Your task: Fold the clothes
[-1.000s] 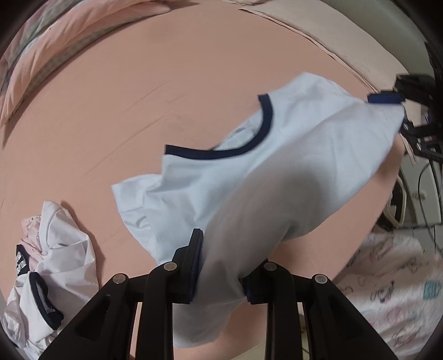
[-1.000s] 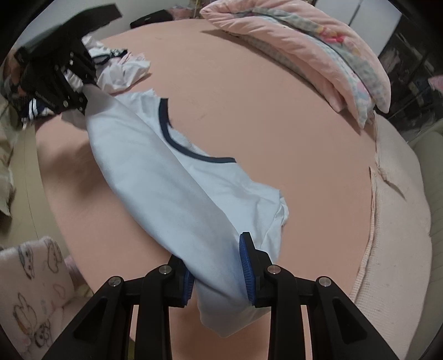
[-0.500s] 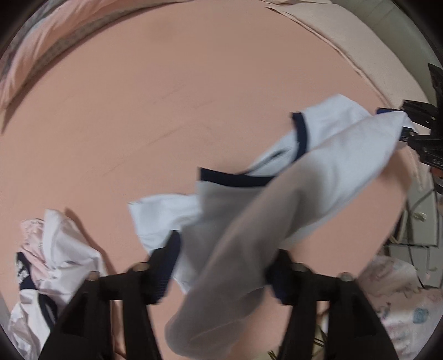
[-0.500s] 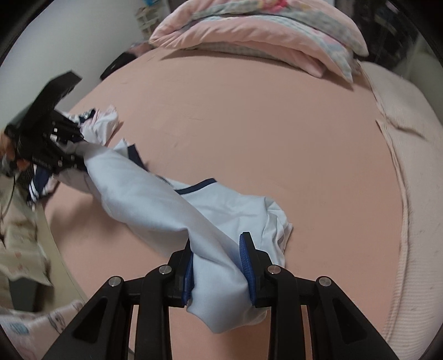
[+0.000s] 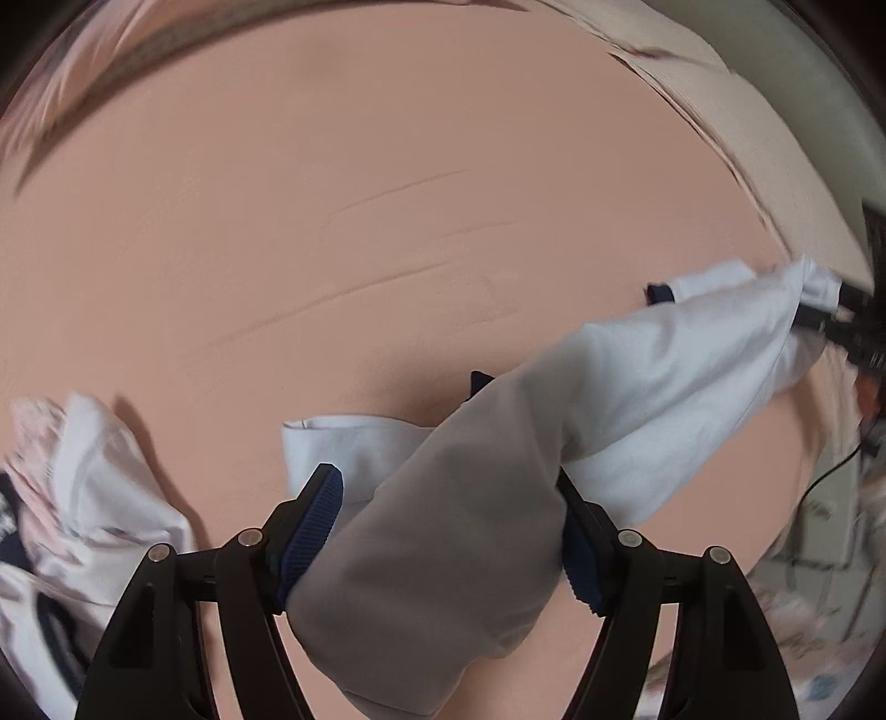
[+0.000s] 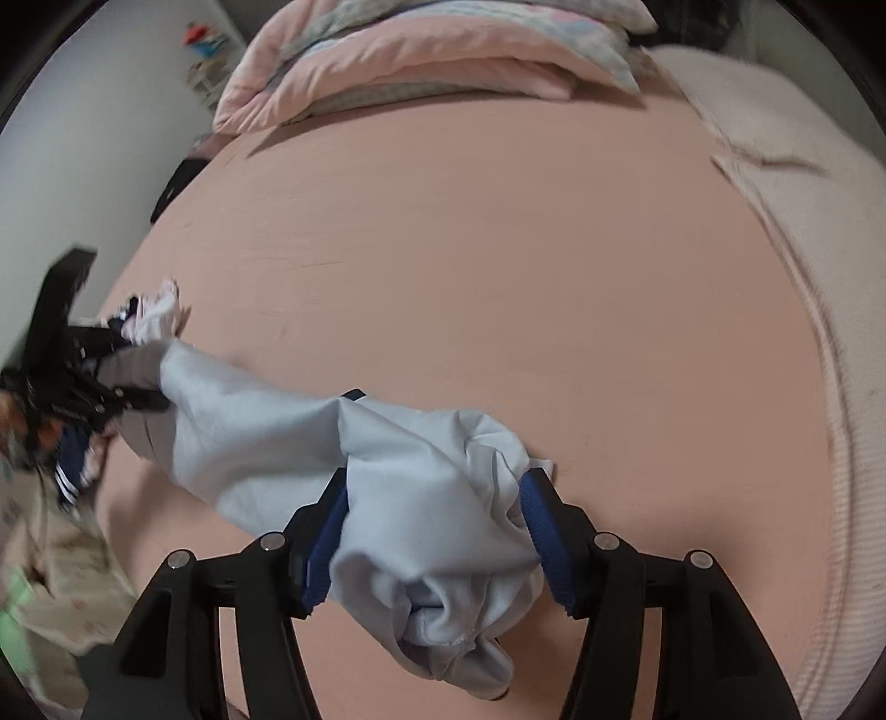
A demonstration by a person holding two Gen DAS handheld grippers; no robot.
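Note:
A pale blue T-shirt with dark navy trim point(image 5: 637, 387) stretches between both grippers above the pink bed sheet. My left gripper point(image 5: 443, 531) has its jaws spread wide, with bunched shirt cloth lying between the blue pads. My right gripper point(image 6: 437, 526) likewise has its jaws spread, with a crumpled end of the shirt point(image 6: 437, 498) between them. Each gripper shows small at the far end of the shirt in the other's view. The collar is mostly hidden in the folds.
A heap of white and pink clothes with navy trim point(image 5: 83, 498) lies at the left on the sheet point(image 5: 332, 221). Folded pink quilts point(image 6: 432, 50) lie at the head of the bed. A cream blanket point(image 6: 803, 221) borders the right side. The bed edge and floor clutter are close by.
Both grippers' jaws have spread from a tight pinch to wide apart. The shirt has gone from spread flat to bunched and twisted, and both views have swung lower over the bed.

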